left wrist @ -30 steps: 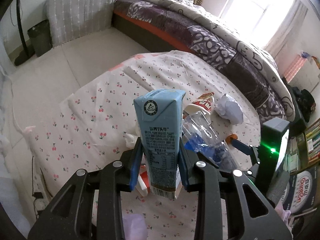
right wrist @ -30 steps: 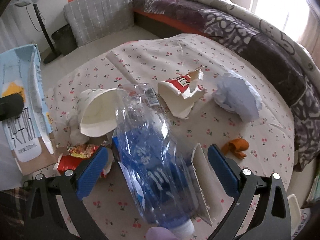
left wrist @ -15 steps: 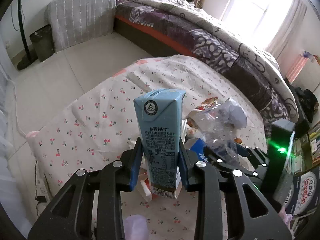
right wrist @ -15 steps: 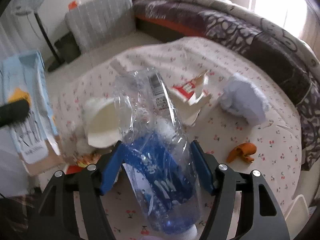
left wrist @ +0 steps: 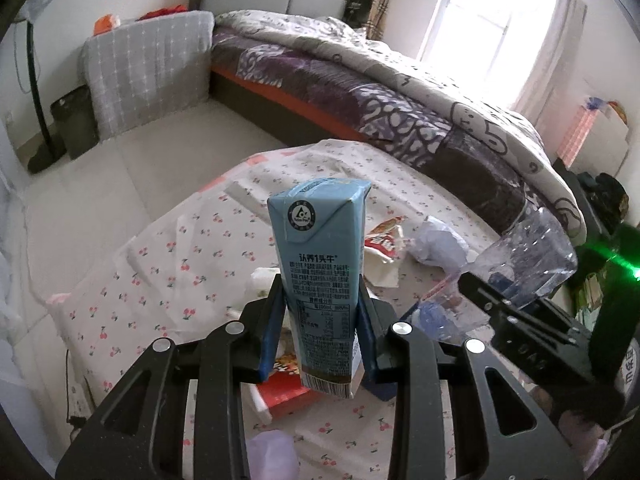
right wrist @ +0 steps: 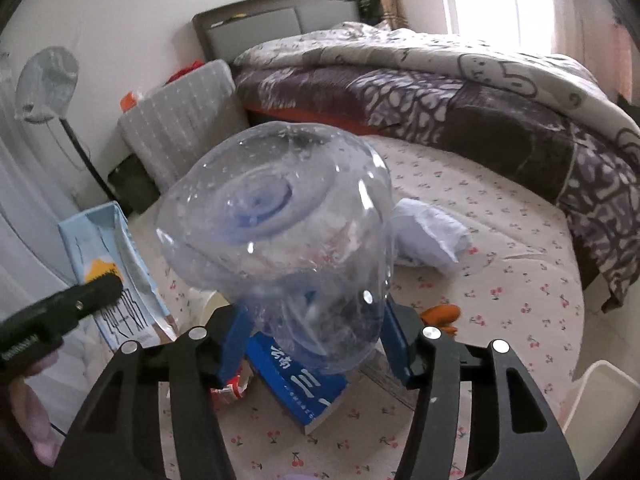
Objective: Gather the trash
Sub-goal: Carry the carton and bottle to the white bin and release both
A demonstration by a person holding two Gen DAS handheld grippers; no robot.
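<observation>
Left tool (left wrist: 320, 340), lower centre of the left wrist view: matte black frame, two forked arms with long cut-out slots, four round silver screw heads across the arms. Blue pads (left wrist: 270, 336) lining the inner faces of the fingers. Right tool (right wrist: 314, 344), lower centre of the right wrist view: same black slotted frame, four silver screws, blue pads (right wrist: 394, 344). Seen from the left wrist view at right edge: black arm with faint embossed lettering, boxy black body, bright green light. At left edge of the right wrist view: black finger with ribbed pad, one small screw, white lettering, unreadable.
</observation>
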